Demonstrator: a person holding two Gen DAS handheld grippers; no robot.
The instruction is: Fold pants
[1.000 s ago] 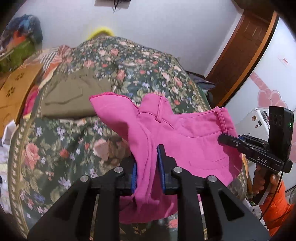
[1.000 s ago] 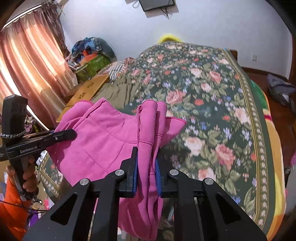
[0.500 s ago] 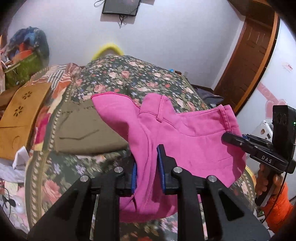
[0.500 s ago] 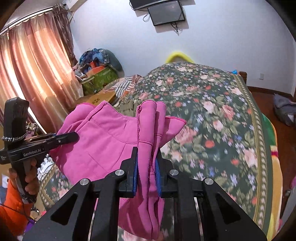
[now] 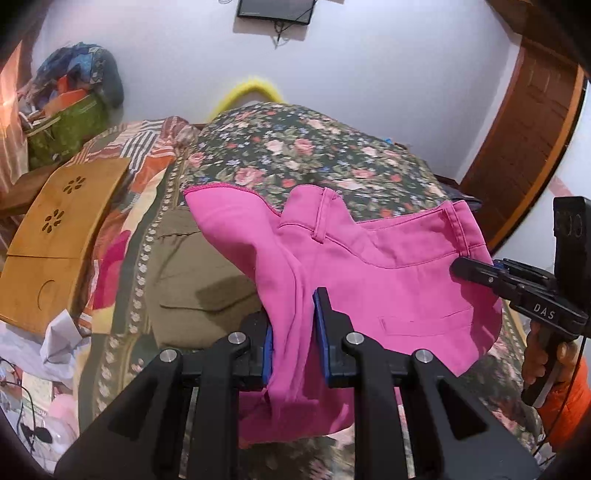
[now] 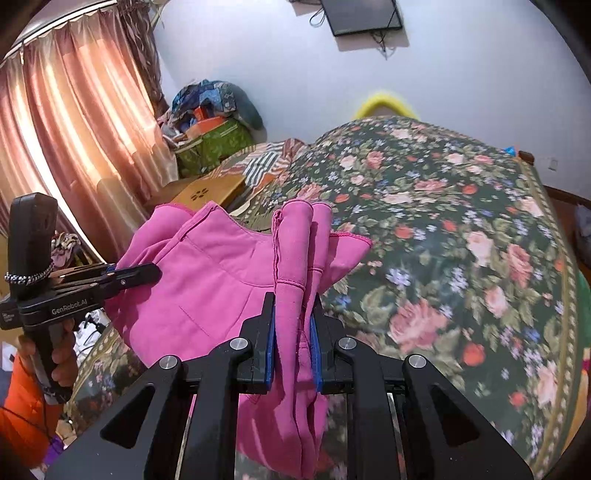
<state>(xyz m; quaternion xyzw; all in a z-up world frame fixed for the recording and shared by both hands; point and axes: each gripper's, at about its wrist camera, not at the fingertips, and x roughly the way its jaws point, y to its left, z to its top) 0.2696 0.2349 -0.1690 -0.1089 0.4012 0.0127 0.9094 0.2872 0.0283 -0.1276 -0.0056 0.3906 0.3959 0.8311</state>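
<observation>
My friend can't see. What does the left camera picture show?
Pink pants hang in the air above a flowery bed, pinched between the left gripper in front and the right gripper at the side. Folded olive-green pants lie on the bed behind.

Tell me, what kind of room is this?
Probably a bedroom: a big bed with a flowery bedspread, pink curtains over a window, and a screen on the wall.
</observation>
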